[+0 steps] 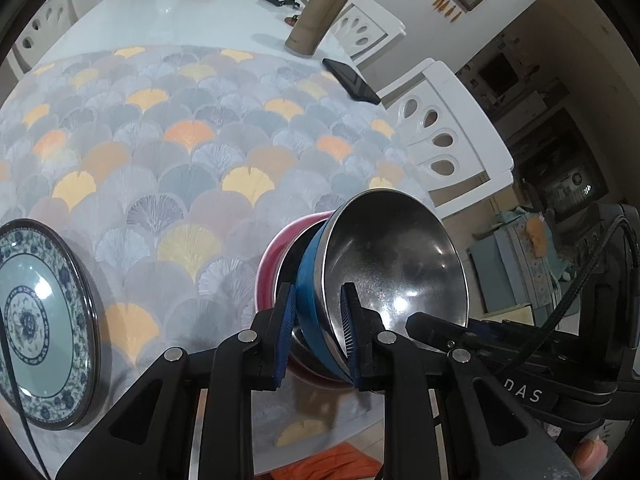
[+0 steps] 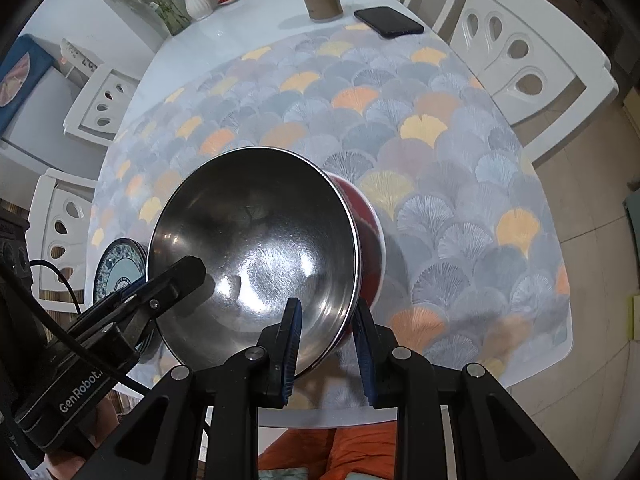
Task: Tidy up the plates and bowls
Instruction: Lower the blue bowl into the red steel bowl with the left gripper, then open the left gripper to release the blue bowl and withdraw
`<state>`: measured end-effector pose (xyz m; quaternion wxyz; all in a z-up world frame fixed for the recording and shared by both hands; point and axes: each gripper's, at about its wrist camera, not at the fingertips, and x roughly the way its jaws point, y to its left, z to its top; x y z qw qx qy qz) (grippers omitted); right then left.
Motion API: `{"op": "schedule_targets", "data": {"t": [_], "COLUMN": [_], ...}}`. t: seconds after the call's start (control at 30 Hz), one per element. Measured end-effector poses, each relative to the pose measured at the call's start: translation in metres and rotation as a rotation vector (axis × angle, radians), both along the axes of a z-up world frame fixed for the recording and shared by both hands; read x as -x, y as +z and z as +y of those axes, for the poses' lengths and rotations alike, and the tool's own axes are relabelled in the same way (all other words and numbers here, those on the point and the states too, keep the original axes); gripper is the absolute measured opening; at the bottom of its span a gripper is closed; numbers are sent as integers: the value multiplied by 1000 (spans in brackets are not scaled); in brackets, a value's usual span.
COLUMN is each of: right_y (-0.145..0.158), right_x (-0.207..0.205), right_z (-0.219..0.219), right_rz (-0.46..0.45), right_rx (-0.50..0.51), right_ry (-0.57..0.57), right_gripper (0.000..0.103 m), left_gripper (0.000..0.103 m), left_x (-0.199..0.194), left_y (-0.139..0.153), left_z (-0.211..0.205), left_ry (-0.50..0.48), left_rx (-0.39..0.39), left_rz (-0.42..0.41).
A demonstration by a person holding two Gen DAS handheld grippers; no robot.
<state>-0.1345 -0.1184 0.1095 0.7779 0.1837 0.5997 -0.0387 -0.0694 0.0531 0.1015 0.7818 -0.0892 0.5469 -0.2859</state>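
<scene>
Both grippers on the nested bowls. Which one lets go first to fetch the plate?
Left, probably. The patterned plate lies on the left gripper's side, beside it. The right gripper also clamps the bowl stack's rim and could steady it alone.

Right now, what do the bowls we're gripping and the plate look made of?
Bowls: polished steel inside, going by the mirror glints and fine scratches; the coloured outer shells, blue and pink, could be plastic or enamel. Plate: glossy, blue-patterned, probably glazed ceramic, possibly melamine.

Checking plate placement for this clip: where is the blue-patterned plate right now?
The blue-patterned plate lies on the fan-patterned tablecloth at the left edge of the left wrist view, left of the stacked bowls.
</scene>
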Motion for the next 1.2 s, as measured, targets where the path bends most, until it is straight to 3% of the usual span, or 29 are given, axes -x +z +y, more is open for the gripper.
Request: {"op": "schedule_targets", "data": {"t": [0.2,0.77,0.93,1.2], "right_y": [-9,-7,-3,24], "right_x": [0,2,5,12], "right_z": [0,2,-1,-1], "right_rz": [10,-8,-17,-95], "right_rx": [-8,-12,-3,36], "right_ry": [-3,16,11,-5], "right_gripper": [25,25,25,25], "left_gripper": [20,22,22,22], "left_x": [-1,7,14,20], "left_y": [-6,-8,1,26], "left_z": [-2,4,7,17], "left_ry": [12,6,-12,37], "left_rx": [-36,-47,-35,-2], "left_rz": [-7,-26,-44,-91]}}
